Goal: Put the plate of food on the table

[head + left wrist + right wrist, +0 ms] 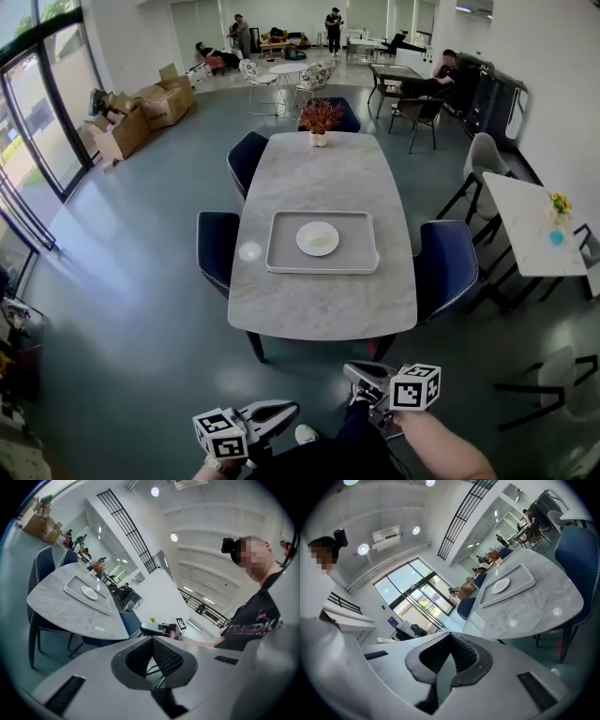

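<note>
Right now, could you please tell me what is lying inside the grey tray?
One white plate sits near the middle of the tray, with something pale on it, too small to identify. The tray floor beneath the plate is covered; the rest looks bare.

The food on the plate (318, 238) is showing too small to identify. The table (319, 300) is hiding most of its legs, and the potted plant (321, 114) is covering part of the far chair (348, 118). The bottom edge is cutting off the person's right forearm (450, 455) and left hand (217, 466).
</note>
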A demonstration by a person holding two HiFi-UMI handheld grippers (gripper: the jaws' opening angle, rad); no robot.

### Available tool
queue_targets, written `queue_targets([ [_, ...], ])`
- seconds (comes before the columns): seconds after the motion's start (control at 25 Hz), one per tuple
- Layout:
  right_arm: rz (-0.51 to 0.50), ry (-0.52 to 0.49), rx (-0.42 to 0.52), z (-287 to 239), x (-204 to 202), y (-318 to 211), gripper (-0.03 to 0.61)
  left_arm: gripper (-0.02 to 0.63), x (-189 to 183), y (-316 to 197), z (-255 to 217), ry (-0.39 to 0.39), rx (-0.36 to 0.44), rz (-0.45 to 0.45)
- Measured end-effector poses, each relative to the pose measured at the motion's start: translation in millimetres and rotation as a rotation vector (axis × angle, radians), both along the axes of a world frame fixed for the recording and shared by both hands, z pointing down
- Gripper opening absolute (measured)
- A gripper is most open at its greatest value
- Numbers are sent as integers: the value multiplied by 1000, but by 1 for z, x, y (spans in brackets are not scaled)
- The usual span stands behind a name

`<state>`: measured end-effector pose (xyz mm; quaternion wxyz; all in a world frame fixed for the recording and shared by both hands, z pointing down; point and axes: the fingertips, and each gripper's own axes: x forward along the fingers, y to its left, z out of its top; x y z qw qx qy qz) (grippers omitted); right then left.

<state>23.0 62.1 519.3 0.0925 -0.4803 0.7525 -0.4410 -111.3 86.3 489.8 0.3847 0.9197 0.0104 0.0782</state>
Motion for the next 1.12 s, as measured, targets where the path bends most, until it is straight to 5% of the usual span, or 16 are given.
queue_targets([
  [0.44, -3, -66, 73, -18, -55, 85, 12, 6, 19, 38, 0, 28, -27, 75],
  [1.12, -38, -67, 91, -20, -73, 104, 11, 6, 9, 53, 2, 48, -33, 80],
])
